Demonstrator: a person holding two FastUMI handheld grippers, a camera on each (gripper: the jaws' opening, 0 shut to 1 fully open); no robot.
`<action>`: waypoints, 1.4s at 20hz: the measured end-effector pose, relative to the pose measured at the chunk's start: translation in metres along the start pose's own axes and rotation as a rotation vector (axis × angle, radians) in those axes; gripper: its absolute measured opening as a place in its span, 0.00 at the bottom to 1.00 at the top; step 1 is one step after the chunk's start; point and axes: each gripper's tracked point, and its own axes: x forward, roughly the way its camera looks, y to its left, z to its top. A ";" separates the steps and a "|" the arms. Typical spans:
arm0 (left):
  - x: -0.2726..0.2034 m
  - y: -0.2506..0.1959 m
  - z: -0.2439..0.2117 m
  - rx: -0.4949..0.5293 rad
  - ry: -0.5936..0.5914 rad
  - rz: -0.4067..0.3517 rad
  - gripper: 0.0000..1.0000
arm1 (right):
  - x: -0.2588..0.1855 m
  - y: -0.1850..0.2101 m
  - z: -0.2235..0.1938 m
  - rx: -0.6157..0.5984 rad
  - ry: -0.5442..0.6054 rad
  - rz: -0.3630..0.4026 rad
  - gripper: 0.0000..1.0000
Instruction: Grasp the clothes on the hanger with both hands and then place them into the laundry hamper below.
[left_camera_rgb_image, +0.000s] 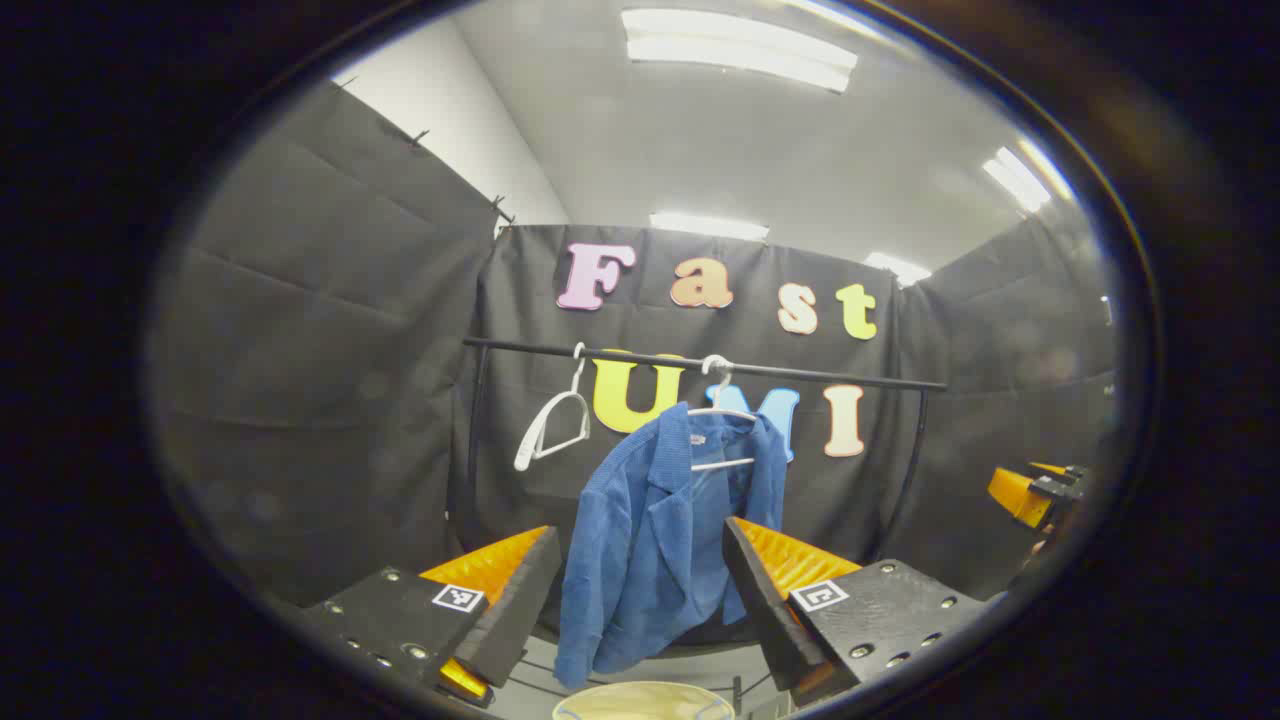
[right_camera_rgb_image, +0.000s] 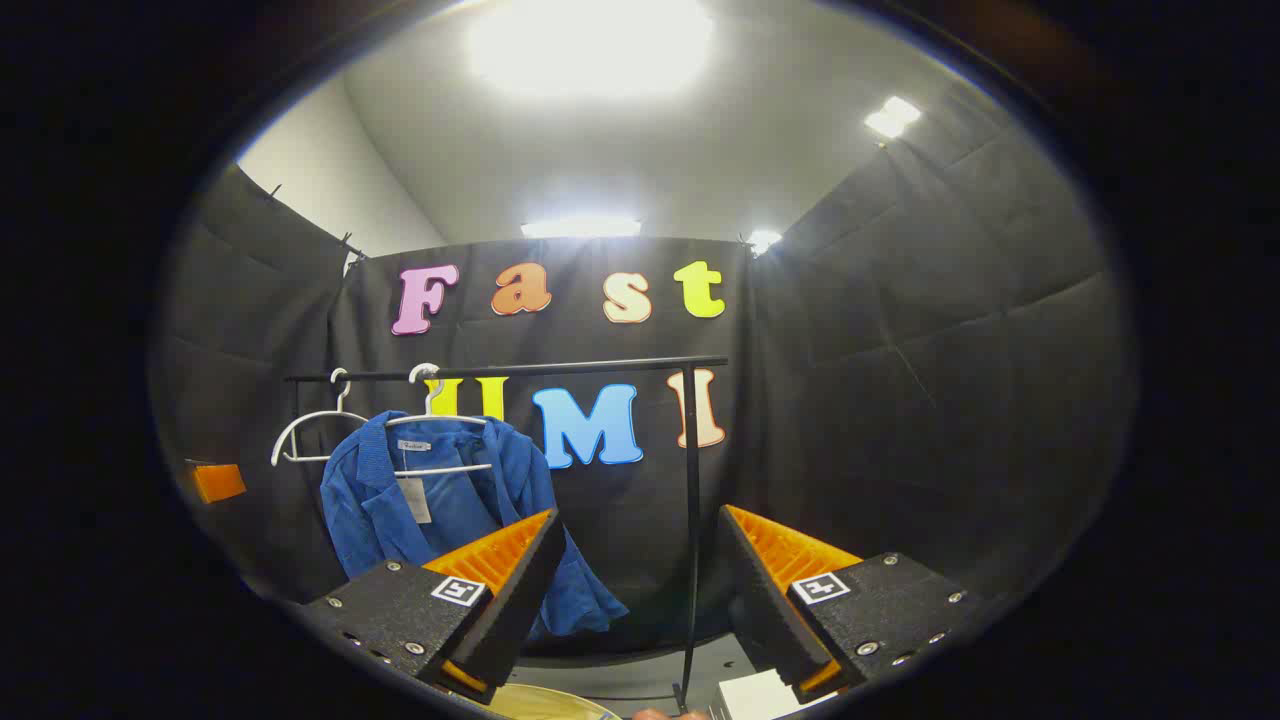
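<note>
Both grippers, left (left_camera_rgb_image: 640, 600) and right (right_camera_rgb_image: 635, 590), jaws wide (gripping nothing), face hung blue jacket (left_camera_rgb_image: 655, 530).

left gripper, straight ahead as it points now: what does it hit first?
Likely the blue jacket: in the left gripper view it hangs centred in the gap of the open left gripper, on its white hanger. Depth is unclear; nothing shows in between.

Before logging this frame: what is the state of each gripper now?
Left gripper: open, holding nothing.
Right gripper: open, holding nothing.
</note>
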 end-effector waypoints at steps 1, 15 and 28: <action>-0.002 -0.003 0.001 0.005 -0.002 -0.001 0.94 | 0.000 0.001 0.000 -0.001 0.000 0.001 0.95; -0.018 -0.002 0.003 0.019 0.035 -0.042 0.94 | -0.023 0.051 0.027 0.001 0.002 0.086 0.95; -0.022 -0.013 -0.016 -0.003 0.067 -0.114 0.94 | -0.023 0.042 0.025 -0.021 0.036 0.064 0.95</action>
